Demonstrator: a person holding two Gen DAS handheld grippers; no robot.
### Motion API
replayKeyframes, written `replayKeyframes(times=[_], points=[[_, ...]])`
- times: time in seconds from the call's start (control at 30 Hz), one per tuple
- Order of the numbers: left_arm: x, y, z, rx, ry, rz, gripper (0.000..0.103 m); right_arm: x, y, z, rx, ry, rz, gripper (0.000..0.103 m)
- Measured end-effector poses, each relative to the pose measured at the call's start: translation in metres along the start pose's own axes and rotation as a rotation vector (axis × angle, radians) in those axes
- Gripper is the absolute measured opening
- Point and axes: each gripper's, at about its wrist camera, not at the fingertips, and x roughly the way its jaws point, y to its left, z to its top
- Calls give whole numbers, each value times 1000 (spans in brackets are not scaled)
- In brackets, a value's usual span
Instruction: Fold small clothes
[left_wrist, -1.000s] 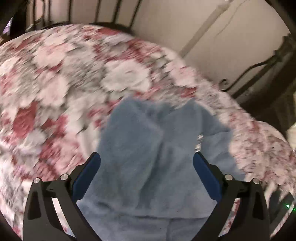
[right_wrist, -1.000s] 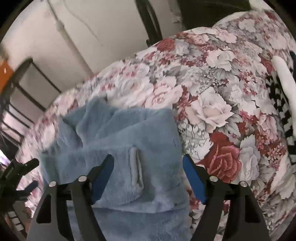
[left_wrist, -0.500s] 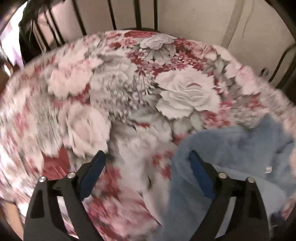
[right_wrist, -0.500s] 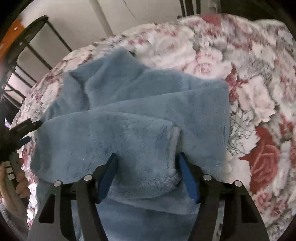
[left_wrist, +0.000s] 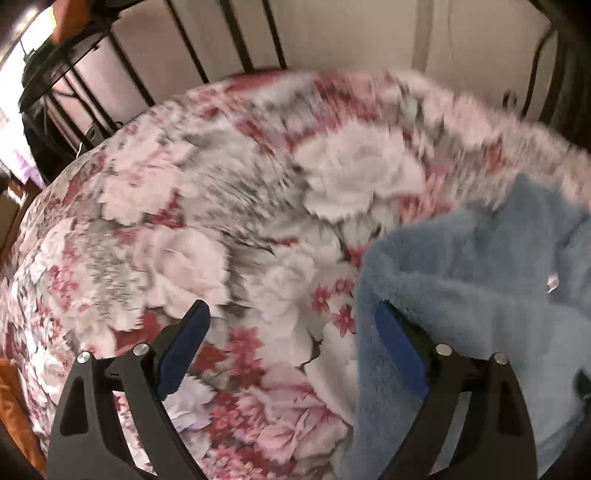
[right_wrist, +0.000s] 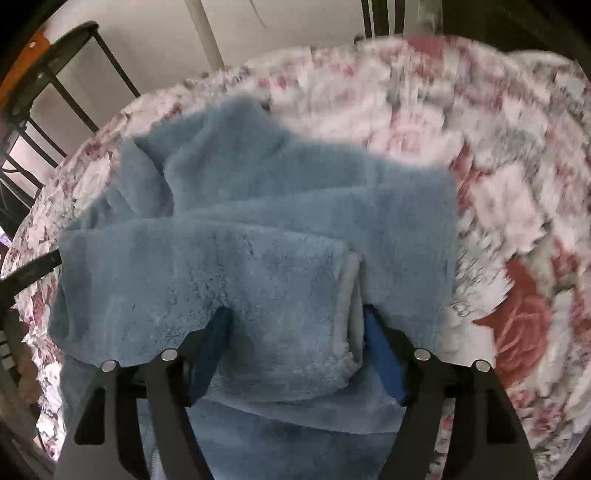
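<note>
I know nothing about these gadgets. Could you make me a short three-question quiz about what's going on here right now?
1. True or false: the left gripper is clamped on the blue fleece garment.
2. What lies between the right gripper's fingers? A) bare floral bedspread B) a folded flap of the blue fleece garment C) a pillow
3. What pattern covers the bedspread?

Key: 1. False: its jaws stand open over the bedspread, the garment beside one finger. 2. B. 3. Roses, pink, red and white.
</note>
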Motion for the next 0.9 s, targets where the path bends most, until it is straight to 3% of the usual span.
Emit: replayKeyframes(times=[0.1,0.23,0.33,0.4,0.47,0.53,0.63,0.73,0.83,0.9], points=[[20,-5,1,14,30,104,99,-2,2,-1,-14,-7,-8,75],[1,30,-1,-105,48,1,98,-10,0,-3,-14,-16,-5,76],[-22,38,-19,-51,6,-63,98,-9,5,-9,-41,1,-8,85],[-27,32,-37,37,1,-85,98,-6,9,-9,-61,8,-18,89],[-17,20,-55,130,23,-11,99,-3,11,-9,-65,13,-10,92],[0,19,-62,127,52,21,99,-3,9,-10,-62,18,9,95],[-9,31,-49,15,72,-39,98,-1,11,-10,-73,22,21,100],[-33,35,-29,-7,-23,-80,98,0,12,-10,-81,23,11,100],[-24,20,-5,47,-26,-37,99,1,11,-9,-76,23,18,100],[7,-2,1,87,69,37,99,1,10,-10,-79,23,16,100]])
